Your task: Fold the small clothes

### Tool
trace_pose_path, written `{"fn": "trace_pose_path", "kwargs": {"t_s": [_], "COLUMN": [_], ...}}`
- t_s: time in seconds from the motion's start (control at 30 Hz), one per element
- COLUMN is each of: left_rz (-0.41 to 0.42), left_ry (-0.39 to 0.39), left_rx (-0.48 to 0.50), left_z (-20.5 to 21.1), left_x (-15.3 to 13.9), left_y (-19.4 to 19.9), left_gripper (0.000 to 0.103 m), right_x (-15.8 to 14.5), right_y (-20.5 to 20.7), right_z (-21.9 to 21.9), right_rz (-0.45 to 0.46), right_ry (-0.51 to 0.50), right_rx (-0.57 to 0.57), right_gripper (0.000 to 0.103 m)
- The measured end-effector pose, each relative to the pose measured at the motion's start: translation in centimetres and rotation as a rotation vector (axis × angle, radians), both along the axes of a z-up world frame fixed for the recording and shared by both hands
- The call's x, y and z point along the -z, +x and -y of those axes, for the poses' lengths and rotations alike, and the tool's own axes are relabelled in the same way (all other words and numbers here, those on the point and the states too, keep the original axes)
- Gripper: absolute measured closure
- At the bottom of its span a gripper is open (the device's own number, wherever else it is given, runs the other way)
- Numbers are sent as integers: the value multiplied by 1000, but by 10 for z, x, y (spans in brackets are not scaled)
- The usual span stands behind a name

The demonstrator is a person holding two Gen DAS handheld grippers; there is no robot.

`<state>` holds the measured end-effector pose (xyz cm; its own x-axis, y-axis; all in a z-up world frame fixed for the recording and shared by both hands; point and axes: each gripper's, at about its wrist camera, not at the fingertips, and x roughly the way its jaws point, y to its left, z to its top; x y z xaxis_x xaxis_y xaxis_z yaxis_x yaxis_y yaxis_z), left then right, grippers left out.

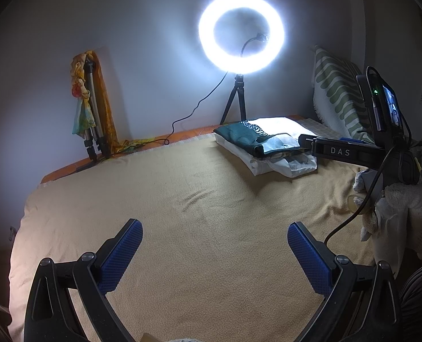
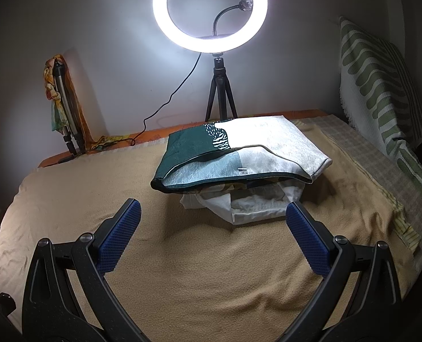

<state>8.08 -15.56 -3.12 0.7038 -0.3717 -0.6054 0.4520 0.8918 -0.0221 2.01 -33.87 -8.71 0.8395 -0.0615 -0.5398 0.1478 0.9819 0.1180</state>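
Both grippers stand wide open and hold nothing. On the left gripper [image 1: 214, 252] the blue textured pads [image 1: 119, 255] hang over bare beige blanket [image 1: 182, 199] on the bed. The right gripper [image 2: 213, 233] is seen in the left wrist view as a black body with the white letters "DAS" [image 1: 340, 151] on its side; a hand in a white knitted glove [image 1: 402, 216] grips it from below, and a small lit screen [image 1: 390, 108] is mounted on top of it.

A small white label [image 2: 242, 171] with dark print is sewn on the folded dark green and white patterned garment [image 2: 233, 154]; its print is too small to read. This garment lies flat on top of a white folded garment [image 2: 253, 208], which sticks out below it toward the camera. The pile rests on the far right part of the blanket, just ahead of the right gripper's open fingers.

Behind the pile stands a glowing white ring light [image 2: 210, 11] on a black tripod. A green and white striped cushion [image 2: 382, 85] leans at the right.
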Motion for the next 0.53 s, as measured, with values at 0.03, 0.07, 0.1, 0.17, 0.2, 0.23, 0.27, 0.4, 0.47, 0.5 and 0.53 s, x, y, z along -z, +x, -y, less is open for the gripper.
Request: {"fn": "trace_pose_path", "kwargs": {"t_s": [0.03,0.07,0.1,0.17,0.2,0.23,0.27,0.4,0.47,0.5,0.53], "left_rz": [1,2,0,1,0,1,4,18,19,18,18], "left_ry": [0,1,0,-3,-5,-7,-7,-12,-21,-21,-21], "left_rx": [0,0,0,0,1,1,0,-2,0,-1,0], "left_z": [0,0,0,-1,-1,-2,-2,-5,-6,-6,-6], "left_x": [0,-1,0,-1,-2,-2,-3,-4,-4,-4,-4], "left_y": [0,0,0,0,0,0,0,-1,-1,0,0], "left_gripper": [0,0,0,0,0,0,0,0,0,0,0], "right_x": [0,0,0,0,0,0,0,0,1,0,0], "right_y": [0,0,0,0,0,-1,0,-1,-1,0,-1], "right_z": [0,-1,0,-1,-1,-1,-1,-2,-3,-4,-4], "right_rz": [-1,-1,0,0,-1,-1,-1,-3,-2,-1,1], "right_ry": [0,-1,-1,-1,0,0,0,3,6,8,9], "right_rx": [0,-1,0,0,1,1,0,0,-1,-2,-1], "right_gripper": [0,0,0,0,0,0,0,0,0,0,0]}}
